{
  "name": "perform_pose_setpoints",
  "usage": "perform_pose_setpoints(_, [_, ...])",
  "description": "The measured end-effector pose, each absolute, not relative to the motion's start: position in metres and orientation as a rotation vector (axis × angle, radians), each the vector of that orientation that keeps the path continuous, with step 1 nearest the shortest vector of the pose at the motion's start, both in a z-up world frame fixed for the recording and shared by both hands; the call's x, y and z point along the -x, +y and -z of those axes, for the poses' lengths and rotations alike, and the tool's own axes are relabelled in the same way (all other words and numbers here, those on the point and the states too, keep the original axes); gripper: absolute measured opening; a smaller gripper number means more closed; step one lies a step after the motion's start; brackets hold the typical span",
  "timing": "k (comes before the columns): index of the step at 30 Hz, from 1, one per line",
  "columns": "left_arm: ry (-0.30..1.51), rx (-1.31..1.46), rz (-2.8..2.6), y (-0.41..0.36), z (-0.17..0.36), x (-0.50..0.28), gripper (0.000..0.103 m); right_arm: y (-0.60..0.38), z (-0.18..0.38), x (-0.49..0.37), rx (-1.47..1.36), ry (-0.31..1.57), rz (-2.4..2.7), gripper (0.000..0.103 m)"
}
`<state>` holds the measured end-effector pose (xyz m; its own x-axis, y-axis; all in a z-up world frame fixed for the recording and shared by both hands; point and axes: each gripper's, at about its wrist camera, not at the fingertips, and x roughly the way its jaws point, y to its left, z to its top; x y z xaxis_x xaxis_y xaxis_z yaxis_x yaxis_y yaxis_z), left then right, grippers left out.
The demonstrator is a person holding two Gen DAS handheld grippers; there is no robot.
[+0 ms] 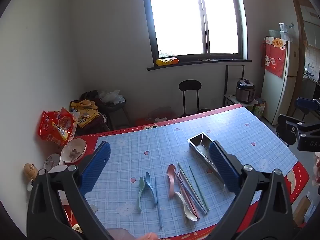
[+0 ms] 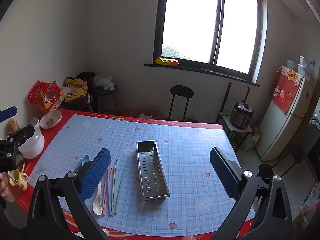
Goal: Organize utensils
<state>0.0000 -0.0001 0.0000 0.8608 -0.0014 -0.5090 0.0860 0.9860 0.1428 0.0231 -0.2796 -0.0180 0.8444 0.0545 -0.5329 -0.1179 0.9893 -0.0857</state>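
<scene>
so right now both your tongs are spread wide with nothing between the pads. the left tongs [image 1: 160,170] hang over the loose utensils, and the right tongs [image 2: 160,172] hang over the metal tray [image 2: 152,172], which sits empty in the middle of the desk [image 2: 200,140].

the relation that matters: in the left view the utensils lie straight ahead and below the left tongs, between the two blue pads, with the tray off to the right behind the right-hand pad. so i'd say your left hand is the closer one for picking, and the right is already lined up on the tray.

long axes: the chopsticks [image 1: 192,186] and the pink spoon [image 1: 171,180] run roughly away from you, slightly fanned, about parallel to the tray's long side. the white spoon [image 1: 185,206] lies across the near ends of the chopsticks, touching them. the green spoon [image 1: 140,194] and blue spoon [image 1: 150,188] lie side by side further left, with a single blue chopstick [image 1: 158,200] just beside them.

materials: the spoons and chopsticks look like matte pastel plastic, thin and light, probably slippery flat on the glossy checked cover. the tray is shiny steel, a long box with rows of slots in its floor. your pads are ridged blue rubber, which should help the grip.
</scene>
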Motion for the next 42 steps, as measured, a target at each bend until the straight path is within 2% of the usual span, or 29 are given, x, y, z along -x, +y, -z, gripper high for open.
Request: perform_pose_setpoints(42, [0.531,-0.166,0.040,0.0047,0.0005,-0.0010,0.097,-0.2869,0.0210,-0.0292,0.107,0.566,-0.089,0.098])
